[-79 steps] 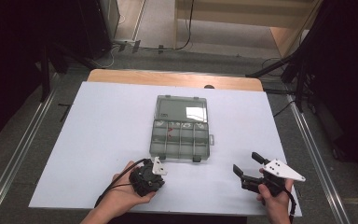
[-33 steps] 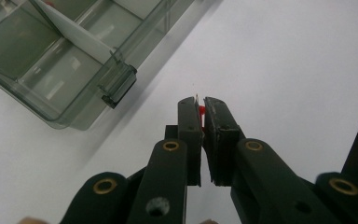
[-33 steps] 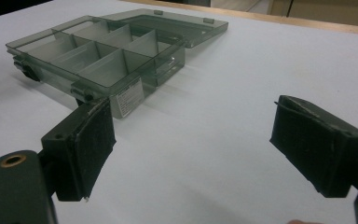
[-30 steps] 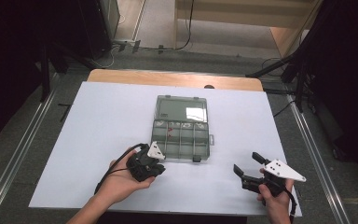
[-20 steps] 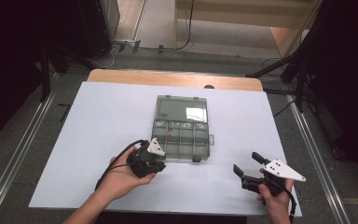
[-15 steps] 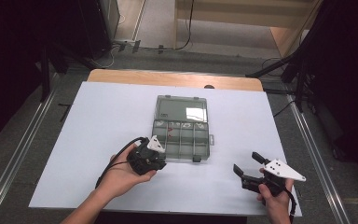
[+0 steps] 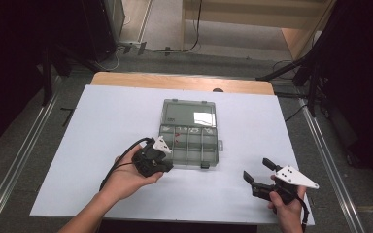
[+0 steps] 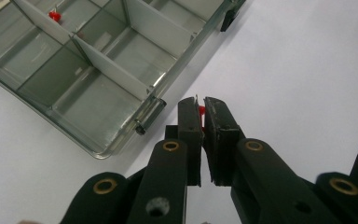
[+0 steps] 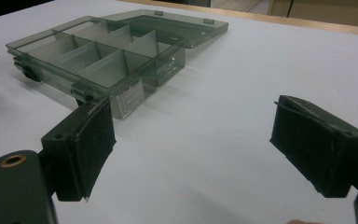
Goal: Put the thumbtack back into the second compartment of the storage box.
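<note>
Fingers (image 8: pixel 189 128) of left gripper (image 8: pixel 200 108) clamped on red pin (image 8: pixel 202 110) just beside box (image 8: pixel 98 79) corner; right gripper (image 9: pixel 193 149) apart, idle — keep pinch firm, carry over a compartment w/o tilting, then release.

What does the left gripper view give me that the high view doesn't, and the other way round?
Left gripper view: a small red pin pinched between the left gripper jaws, near the organizer box front edge. High view: the right gripper open, apart from the box at the right, and the box lid lying open on the white table. Both: the box's divided compartments and a red pin inside.
</note>
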Demonstrator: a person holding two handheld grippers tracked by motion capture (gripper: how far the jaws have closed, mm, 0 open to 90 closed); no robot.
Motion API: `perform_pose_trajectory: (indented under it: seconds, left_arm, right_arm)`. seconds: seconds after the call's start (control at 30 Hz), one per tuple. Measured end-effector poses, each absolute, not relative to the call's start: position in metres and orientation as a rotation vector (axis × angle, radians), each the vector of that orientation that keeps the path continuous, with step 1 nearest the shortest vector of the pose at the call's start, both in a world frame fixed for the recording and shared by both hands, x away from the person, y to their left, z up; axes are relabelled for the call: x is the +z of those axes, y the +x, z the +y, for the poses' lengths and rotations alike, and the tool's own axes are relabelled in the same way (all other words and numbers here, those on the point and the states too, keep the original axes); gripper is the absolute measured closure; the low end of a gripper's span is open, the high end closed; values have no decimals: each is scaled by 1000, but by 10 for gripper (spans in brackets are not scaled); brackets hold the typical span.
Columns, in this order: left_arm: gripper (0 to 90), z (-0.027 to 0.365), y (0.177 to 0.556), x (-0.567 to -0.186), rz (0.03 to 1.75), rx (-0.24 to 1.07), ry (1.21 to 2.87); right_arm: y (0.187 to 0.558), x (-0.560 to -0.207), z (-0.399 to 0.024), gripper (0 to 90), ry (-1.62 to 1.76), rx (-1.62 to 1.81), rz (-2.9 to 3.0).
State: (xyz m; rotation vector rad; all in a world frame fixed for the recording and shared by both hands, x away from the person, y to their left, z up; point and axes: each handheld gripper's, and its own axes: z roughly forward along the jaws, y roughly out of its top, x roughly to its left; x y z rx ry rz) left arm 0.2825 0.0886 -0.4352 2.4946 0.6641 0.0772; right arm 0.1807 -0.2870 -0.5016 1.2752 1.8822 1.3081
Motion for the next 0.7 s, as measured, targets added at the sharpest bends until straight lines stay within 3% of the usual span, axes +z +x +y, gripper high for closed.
perform_pose_trajectory:
  seconds: [0.7]
  left_arm:
    - [855, 82, 301, -423, 657, 97, 2492]
  right_arm:
    - [181, -502, -287, 140, 1274, 1308, 1881]
